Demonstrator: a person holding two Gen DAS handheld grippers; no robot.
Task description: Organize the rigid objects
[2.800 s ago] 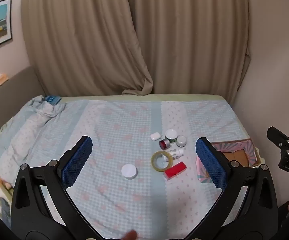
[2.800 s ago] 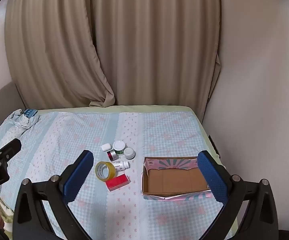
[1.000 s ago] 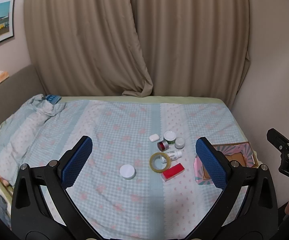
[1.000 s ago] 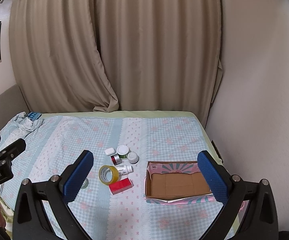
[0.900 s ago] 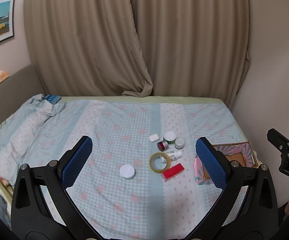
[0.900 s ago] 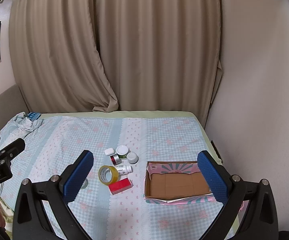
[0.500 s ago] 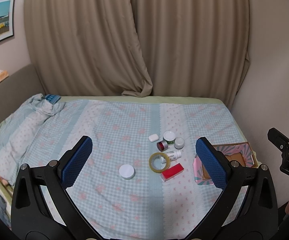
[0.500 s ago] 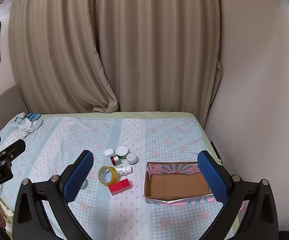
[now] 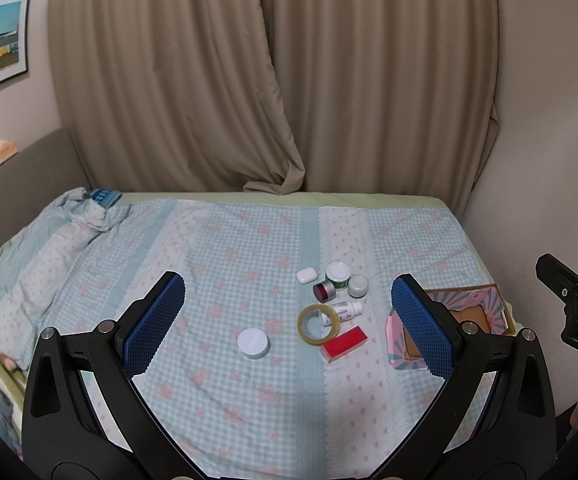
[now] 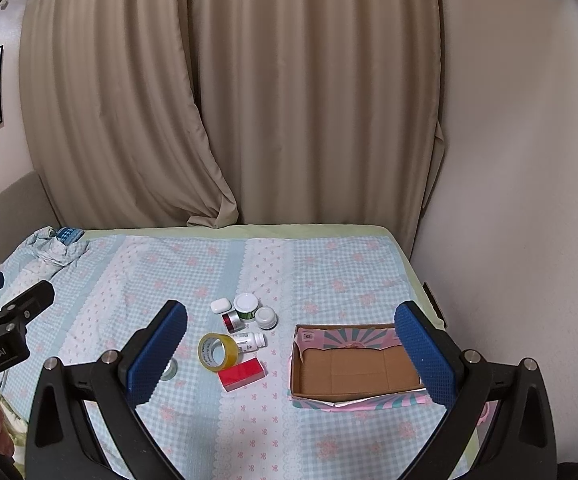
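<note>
Several small items lie on the bedspread: a tape roll (image 9: 318,319) (image 10: 218,351), a red box (image 9: 344,343) (image 10: 242,373), a white pill bottle (image 9: 347,309) (image 10: 251,341), a red-topped tin (image 9: 324,290) (image 10: 232,321), two white jars (image 9: 338,274) (image 10: 266,317), an earbud case (image 9: 306,275) (image 10: 220,305), and a lone white lid (image 9: 253,343). An empty pink cardboard box (image 10: 354,364) (image 9: 474,309) sits at the right. My left gripper (image 9: 289,322) is open above the lid. My right gripper (image 10: 291,354) is open above the bed.
A rumpled duvet (image 9: 49,252) with a blue item (image 9: 105,197) lies at the far left. Curtains (image 9: 273,80) hang behind the bed. A wall (image 10: 521,200) borders the right side. The bed's near edge is below both grippers.
Both grippers have risen and drawn back slightly since the oldest frames; in the last second almost nothing has moved. The objects lie as before.
</note>
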